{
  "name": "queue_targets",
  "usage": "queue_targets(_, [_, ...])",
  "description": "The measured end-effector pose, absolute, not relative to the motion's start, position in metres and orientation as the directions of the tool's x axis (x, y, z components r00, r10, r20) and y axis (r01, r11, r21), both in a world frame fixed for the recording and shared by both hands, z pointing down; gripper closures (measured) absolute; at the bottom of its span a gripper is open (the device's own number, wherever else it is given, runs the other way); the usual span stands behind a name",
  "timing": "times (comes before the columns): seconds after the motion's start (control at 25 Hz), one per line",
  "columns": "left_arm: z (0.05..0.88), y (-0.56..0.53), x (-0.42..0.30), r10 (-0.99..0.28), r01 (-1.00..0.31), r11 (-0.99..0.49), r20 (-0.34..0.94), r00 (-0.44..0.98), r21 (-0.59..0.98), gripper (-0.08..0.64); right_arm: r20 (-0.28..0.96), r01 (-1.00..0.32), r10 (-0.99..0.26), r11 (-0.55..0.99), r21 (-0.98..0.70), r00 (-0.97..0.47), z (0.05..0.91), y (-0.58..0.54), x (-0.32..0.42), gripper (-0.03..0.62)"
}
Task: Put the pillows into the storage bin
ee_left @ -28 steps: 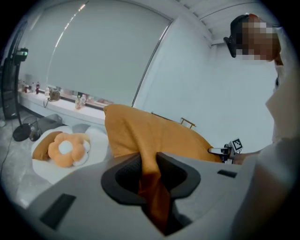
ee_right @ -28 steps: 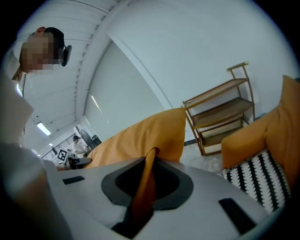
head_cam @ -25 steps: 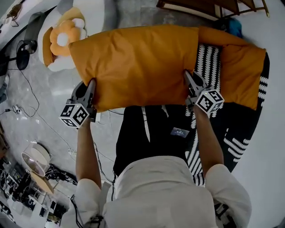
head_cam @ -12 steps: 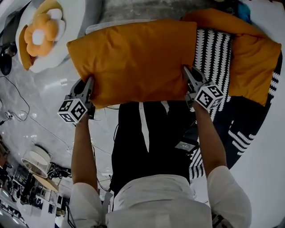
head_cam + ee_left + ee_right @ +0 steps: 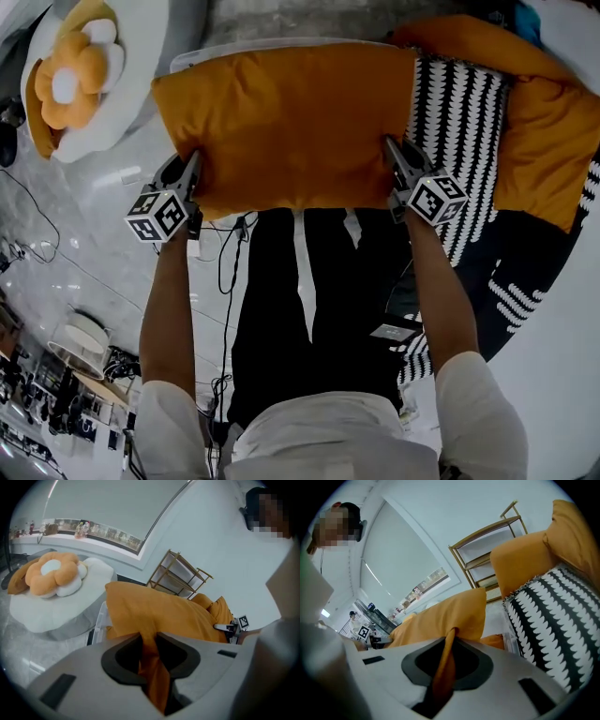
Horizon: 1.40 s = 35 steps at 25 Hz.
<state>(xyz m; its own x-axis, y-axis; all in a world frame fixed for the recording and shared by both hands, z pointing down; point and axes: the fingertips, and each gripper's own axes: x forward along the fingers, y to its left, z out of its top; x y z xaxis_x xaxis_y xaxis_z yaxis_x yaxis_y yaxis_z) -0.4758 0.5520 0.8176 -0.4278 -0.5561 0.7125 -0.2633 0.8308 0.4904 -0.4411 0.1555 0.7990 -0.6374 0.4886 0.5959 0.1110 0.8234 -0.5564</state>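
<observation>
The left gripper (image 5: pixel 192 171) pinches one edge of the orange pillow (image 5: pixel 291 122) tight between its jaws, and the right gripper (image 5: pixel 394 155) has its jaws nipped on the opposite edge likewise.

Storage bin (image 5: pixel 97 621) largely hidden by pillow (image 5: pixel 291 131), flower cushion (image 5: pixel 66 80) cropped

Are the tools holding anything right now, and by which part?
Both hold the orange pillow: the left tool pinches the fabric at its near left corner, the right tool at its near right corner.
</observation>
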Motion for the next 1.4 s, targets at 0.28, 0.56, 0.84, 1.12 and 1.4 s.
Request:
queue_targets(0.28, [0.848,0.548,-0.491,-0.558,-0.273,0.830,0.730,-0.395,0.487,0.456,0.615,0.074,0.465,0.830,-0.552,-0.637,0.830,0.152,-0.447,0.529])
queue_targets(0.56, [0.896,0.575,-0.490,-0.443,-0.155,0.895,0.805,-0.394,0.417,0.299,0.707,-0.040,0.363,0.874,-0.483,-0.607,0.878,0.132,-0.437,0.425])
queue_targets(0.84, [0.843,0.550,-0.475,-0.529,-0.242,0.848,0.720,-0.449,0.472,0.282,0.645,0.026,0.354,0.888,-0.459,-0.677,0.822,0.147,-0.442,0.417])
queue_targets(1.12, [0.714,0.505,-0.495,-0.661,-0.480,0.750,0.538,-0.523,0.455,0.302,0.456,0.226,0.427,0.874,-0.431,-0.781,0.689,0.195,-0.464,0.417])
queue_targets(1.4, [0.510,0.481,-0.503,-0.769,-0.690,0.639,0.320,-0.554,0.341,0.314,0.223,0.333,0.399,0.900,-0.280,-0.890,0.477,0.222,-0.460,0.417])
